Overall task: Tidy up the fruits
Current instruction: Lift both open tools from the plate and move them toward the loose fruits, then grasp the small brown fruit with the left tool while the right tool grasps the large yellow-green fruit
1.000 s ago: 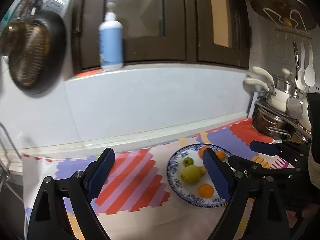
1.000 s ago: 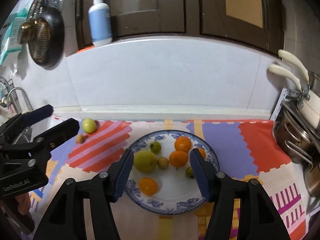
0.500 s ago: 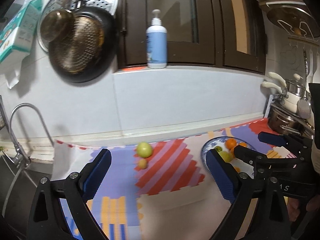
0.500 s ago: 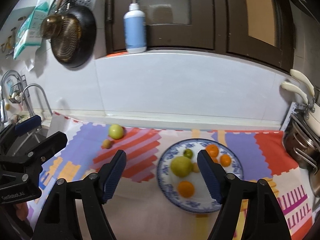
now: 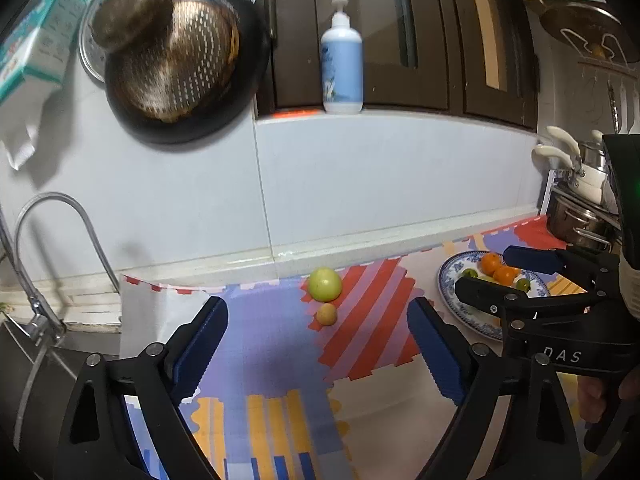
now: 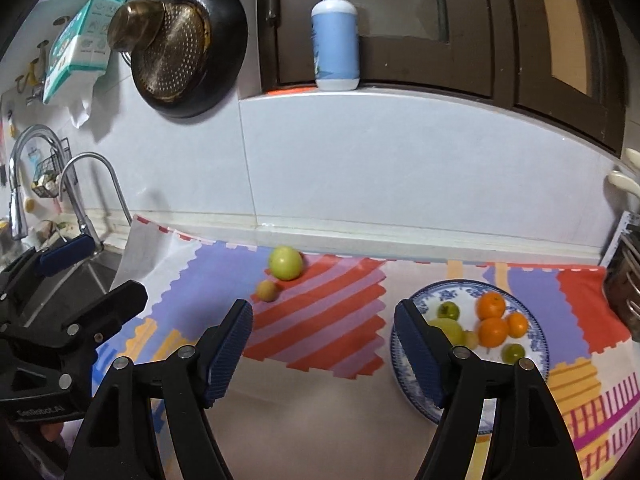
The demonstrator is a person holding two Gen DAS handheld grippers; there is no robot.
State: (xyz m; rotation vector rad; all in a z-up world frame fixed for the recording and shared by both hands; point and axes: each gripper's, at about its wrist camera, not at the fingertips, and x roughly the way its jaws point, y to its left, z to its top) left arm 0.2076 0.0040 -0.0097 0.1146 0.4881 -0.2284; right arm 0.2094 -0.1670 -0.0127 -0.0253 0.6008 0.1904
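A loose green fruit and a small yellowish fruit lie on the mat near the back wall. Further right, a blue-patterned plate holds oranges and several green fruits. My left gripper hovers just short of the two loose fruits. Its jaws are closing with nothing between them. My right gripper is open and empty, above the striped mat left of the plate. Each gripper shows in the other's view: the right gripper and the left gripper.
A colourful patterned mat covers the counter. A faucet and sink are at the left. Pots stand at the right edge. A pump bottle stands on the sill, and a pan with a strainer hangs on the wall.
Both grippers have swung left, away from the plate. The two loose fruits have come in front of the left gripper. The right gripper's jaws now stand wider.
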